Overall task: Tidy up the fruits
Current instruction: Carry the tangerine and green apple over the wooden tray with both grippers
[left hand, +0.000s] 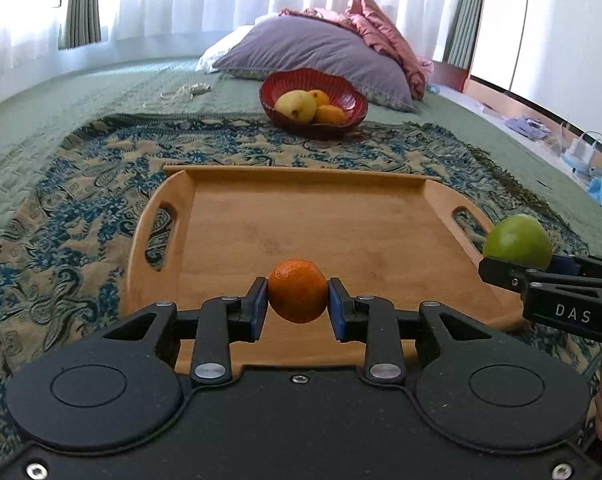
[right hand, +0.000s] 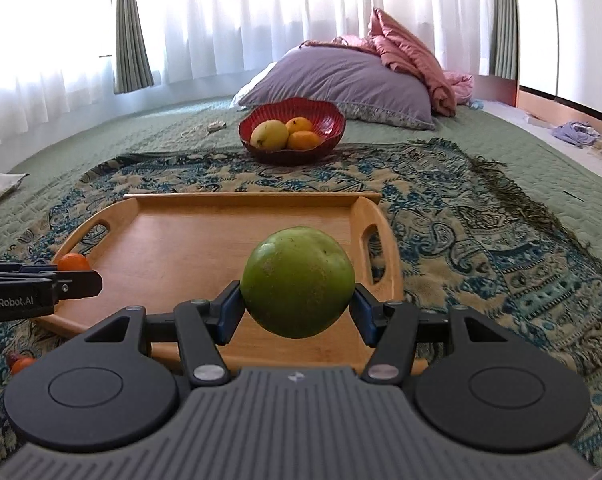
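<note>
My left gripper (left hand: 298,305) is shut on an orange mandarin (left hand: 297,290) and holds it over the near edge of a wooden tray (left hand: 301,220). My right gripper (right hand: 297,308) is shut on a green apple (right hand: 297,282) over the tray's (right hand: 189,236) near right part. The right gripper with the apple (left hand: 517,242) also shows at the right of the left wrist view. The left gripper with the mandarin (right hand: 73,262) shows at the left of the right wrist view. A red bowl (left hand: 345,96) beyond the tray holds a yellow fruit (left hand: 295,106) and two oranges (left hand: 331,114).
The tray lies on a patterned blue and beige cloth (left hand: 81,208) on a green bedspread (left hand: 61,100). A purple pillow (left hand: 321,48) and pink bedding (left hand: 381,28) lie behind the bowl. A small orange thing (right hand: 21,363) lies on the cloth at the near left.
</note>
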{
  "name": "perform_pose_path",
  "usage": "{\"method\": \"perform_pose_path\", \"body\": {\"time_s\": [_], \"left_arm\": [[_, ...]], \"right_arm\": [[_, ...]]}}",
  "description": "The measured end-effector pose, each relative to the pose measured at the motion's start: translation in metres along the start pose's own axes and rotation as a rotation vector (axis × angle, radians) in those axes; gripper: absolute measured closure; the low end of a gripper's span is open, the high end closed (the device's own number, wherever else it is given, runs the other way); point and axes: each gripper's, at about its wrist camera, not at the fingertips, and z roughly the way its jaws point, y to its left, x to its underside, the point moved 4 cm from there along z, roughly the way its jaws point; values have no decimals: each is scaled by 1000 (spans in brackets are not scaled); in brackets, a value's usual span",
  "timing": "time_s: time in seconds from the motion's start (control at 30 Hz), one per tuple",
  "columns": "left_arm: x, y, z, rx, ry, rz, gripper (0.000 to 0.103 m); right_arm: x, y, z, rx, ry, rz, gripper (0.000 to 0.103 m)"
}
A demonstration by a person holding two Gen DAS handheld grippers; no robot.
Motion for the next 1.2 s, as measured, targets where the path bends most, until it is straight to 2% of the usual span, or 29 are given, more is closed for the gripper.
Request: {"method": "perform_pose_path", "body": {"time_s": [0.17, 0.67, 0.87, 1.2], "left_arm": [[-19, 7, 28, -3, 34, -20, 73], [-51, 14, 96, -58, 102, 22, 73], [-48, 11, 109, -72, 110, 58, 73], [-44, 7, 117, -82, 110, 61, 73]], "right_arm": [[-17, -6, 28, -34, 52, 50, 42], [-36, -8, 97, 16, 190, 6, 42], [-35, -1, 109, 3, 202, -14, 42], [-36, 2, 113, -3, 190, -27, 42]]}}
